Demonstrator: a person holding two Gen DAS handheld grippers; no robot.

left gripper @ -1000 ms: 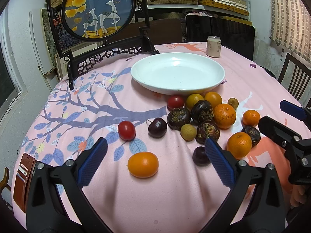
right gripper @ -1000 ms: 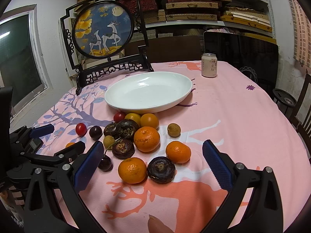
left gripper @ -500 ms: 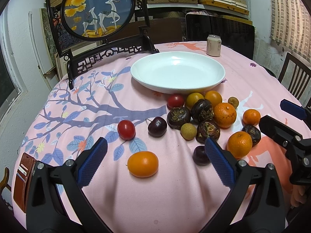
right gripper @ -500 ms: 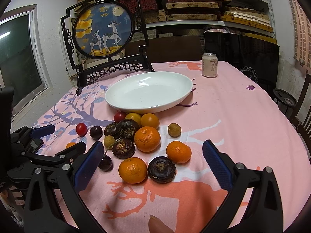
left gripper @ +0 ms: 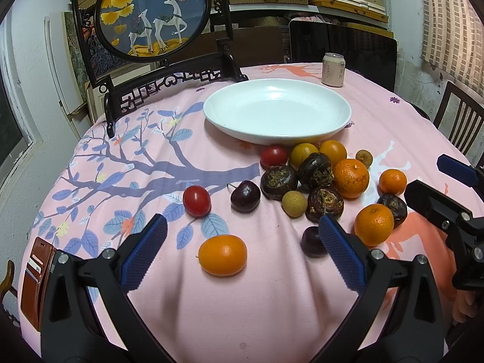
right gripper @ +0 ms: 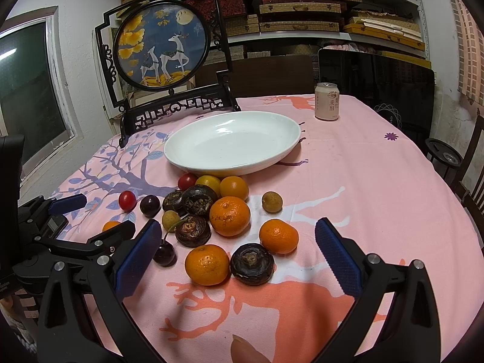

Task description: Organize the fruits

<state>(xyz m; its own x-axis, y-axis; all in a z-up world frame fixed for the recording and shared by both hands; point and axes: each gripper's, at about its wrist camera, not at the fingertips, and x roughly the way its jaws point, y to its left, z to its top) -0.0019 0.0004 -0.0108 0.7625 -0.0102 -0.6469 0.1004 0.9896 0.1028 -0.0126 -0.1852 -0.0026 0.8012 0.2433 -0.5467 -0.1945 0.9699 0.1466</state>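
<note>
Nothing has been moved: both the left gripper (left gripper: 242, 252) and right gripper (right gripper: 237, 252) are kept wide above the fruits (right gripper: 230, 216), with the white plate (left gripper: 276, 137) unfilled.

The left tongs' finger (left gripper: 338, 249) half-covers a dark cherry (left gripper: 311, 242); the wallet (left gripper: 34, 281) sits partly behind them.

White plate (left gripper: 276, 112); pink, branch-patterned tablecloth (left gripper: 145, 163).

Pink-clothed table (left gripper: 272, 302), white dish (left gripper: 276, 112), scattered fruits (left gripper: 317, 181), can (left gripper: 332, 69), deer screen (left gripper: 154, 15)
</note>
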